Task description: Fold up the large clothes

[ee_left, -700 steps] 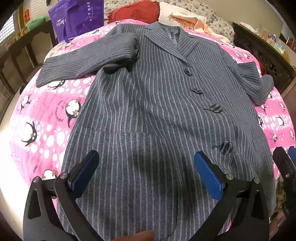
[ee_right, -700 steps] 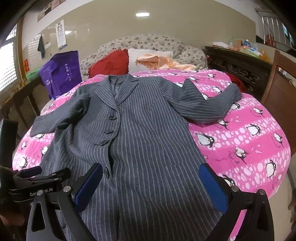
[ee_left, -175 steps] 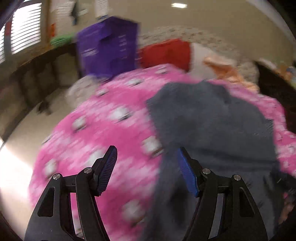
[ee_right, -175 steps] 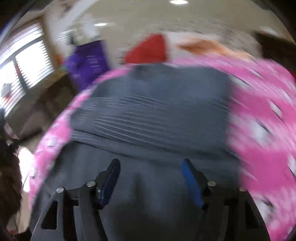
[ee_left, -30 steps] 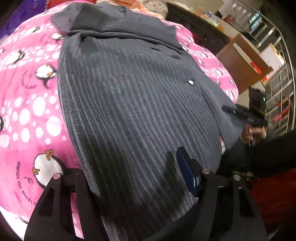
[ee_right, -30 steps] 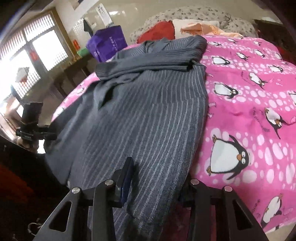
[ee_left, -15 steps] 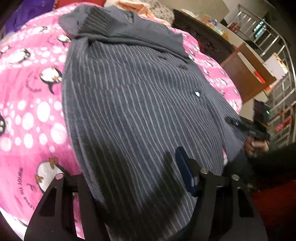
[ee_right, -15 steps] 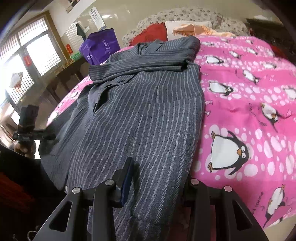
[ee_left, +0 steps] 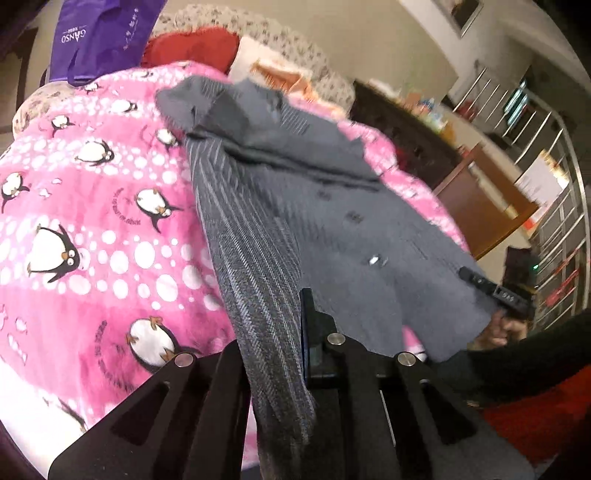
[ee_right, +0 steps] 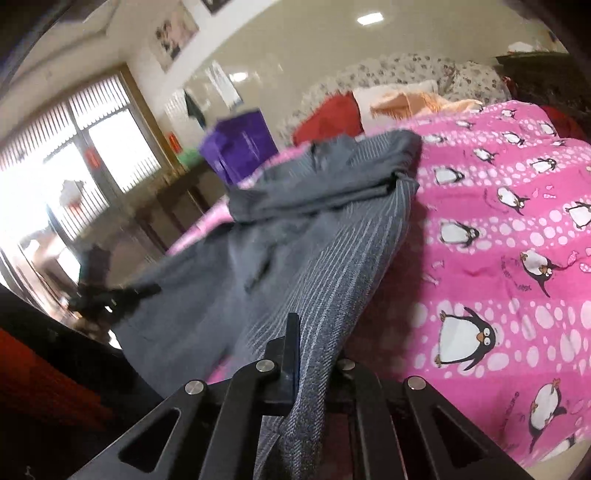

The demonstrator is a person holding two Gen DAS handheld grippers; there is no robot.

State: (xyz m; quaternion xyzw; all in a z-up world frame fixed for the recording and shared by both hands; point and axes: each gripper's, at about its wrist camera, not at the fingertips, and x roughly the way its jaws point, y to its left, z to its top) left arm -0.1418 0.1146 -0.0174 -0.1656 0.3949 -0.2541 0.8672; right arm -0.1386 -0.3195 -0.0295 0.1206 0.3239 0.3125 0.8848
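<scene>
A grey pinstriped coat (ee_left: 280, 206) lies on the pink penguin bedspread (ee_left: 92, 229), sleeves folded across its chest near the collar. My left gripper (ee_left: 291, 332) is shut on the coat's lower left hem corner, which rises off the bed as a taut ridge. In the right wrist view the same coat (ee_right: 295, 229) stretches up toward the pillows, and my right gripper (ee_right: 306, 354) is shut on the other hem corner, cloth pinched between its fingers. Each gripper shows in the other's view: the right one (ee_left: 498, 291) held by a hand, the left one (ee_right: 107, 295) blurred.
A purple bag (ee_left: 99, 33), a red cushion (ee_left: 192, 48) and pillows sit at the bed's head. A dark wooden cabinet (ee_left: 406, 136) and a brown chair (ee_left: 484, 199) stand to the right of the bed. A window (ee_right: 92, 147) and a dark side table are on the left.
Both grippers have closed on the coat's hem corners and risen, pulling the lower edge off the bedspread. The views tilted up toward the bed's head.
</scene>
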